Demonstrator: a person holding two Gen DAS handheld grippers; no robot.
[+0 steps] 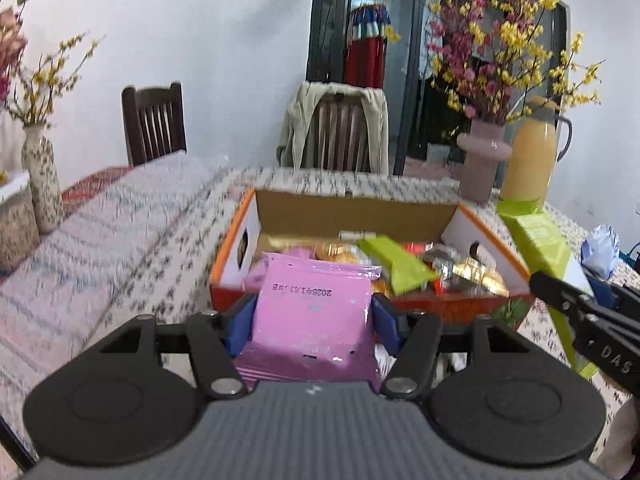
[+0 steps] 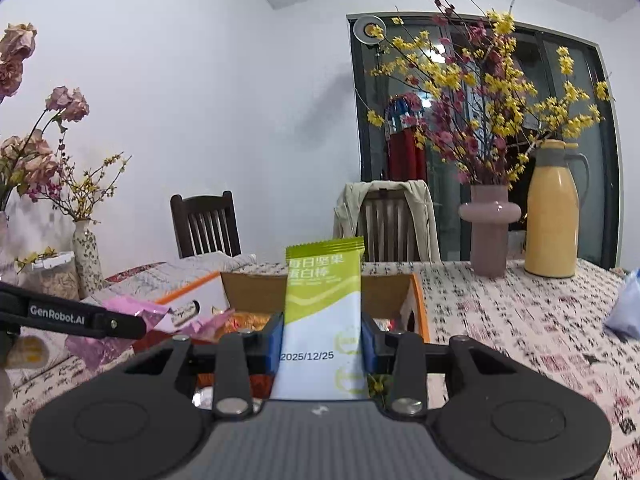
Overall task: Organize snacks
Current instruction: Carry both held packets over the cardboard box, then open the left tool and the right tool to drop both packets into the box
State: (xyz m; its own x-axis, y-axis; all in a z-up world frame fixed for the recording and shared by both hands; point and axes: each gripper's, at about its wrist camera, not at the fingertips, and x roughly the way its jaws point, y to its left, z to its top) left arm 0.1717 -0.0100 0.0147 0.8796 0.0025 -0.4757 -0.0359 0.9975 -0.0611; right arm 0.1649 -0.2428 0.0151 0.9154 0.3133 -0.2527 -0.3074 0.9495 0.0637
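My left gripper (image 1: pixel 314 322) is shut on a pink snack packet (image 1: pixel 312 312), holding it just in front of an open cardboard box (image 1: pixel 352 204) with orange sides. Inside the box lie several wrapped snacks, among them a green bar (image 1: pixel 394 266). My right gripper (image 2: pixel 322 346) is shut on a green and white snack bar (image 2: pixel 322 320) that stands upright between its blue pads. That bar (image 1: pixel 540 240) and the right gripper's black arm also show at the right of the left wrist view. In the right wrist view the pink packet (image 2: pixel 120 320) and the box (image 2: pixel 256 296) lie at left and centre.
A patterned tablecloth (image 2: pixel 520 320) covers the table. A pink vase with flowering branches (image 2: pixel 490 232) and a yellow thermos jug (image 2: pixel 554 220) stand at the far right. Two wooden chairs (image 1: pixel 154 124) stand behind the table, one draped with a jacket. A speckled vase (image 1: pixel 40 176) stands at left.
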